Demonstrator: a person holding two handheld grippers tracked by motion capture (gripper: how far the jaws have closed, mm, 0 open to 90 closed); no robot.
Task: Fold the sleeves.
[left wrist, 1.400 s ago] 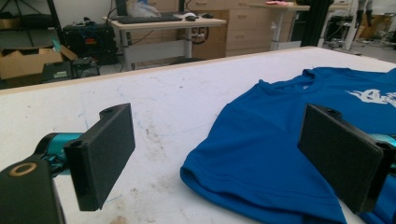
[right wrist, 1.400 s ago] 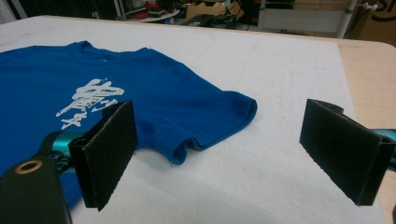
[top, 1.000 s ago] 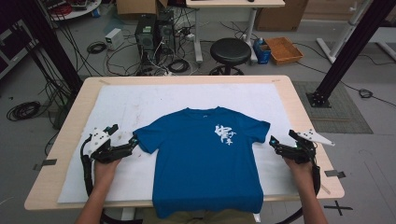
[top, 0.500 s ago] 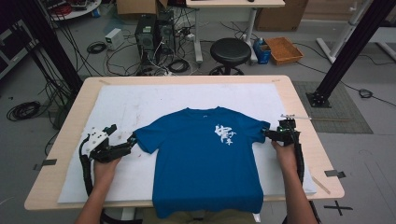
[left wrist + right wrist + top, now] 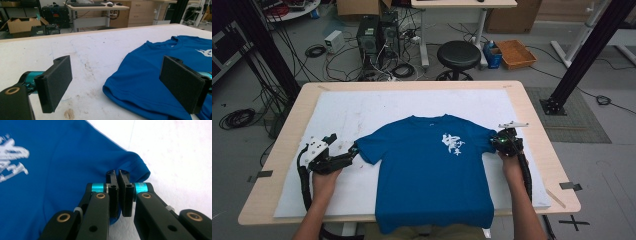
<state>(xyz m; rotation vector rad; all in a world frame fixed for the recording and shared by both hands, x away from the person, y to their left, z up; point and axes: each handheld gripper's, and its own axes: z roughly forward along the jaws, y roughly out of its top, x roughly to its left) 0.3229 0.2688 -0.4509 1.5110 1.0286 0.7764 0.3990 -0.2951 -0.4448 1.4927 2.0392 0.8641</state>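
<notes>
T-shirt sleeve hem pinched in right tool.

The high view is looking down over the table; both gripper views are sitting low and close, sharing the shirt.

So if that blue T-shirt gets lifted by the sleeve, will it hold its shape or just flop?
Most likely flop: the blue T-shirt lies flat and thin on the white mat, with soft creases at the sleeve. It probably weighs little, so the right gripper, whose jaws have just closed on the sleeve hem, should hold it. The hanging bottom edge would likely drag along.
</notes>
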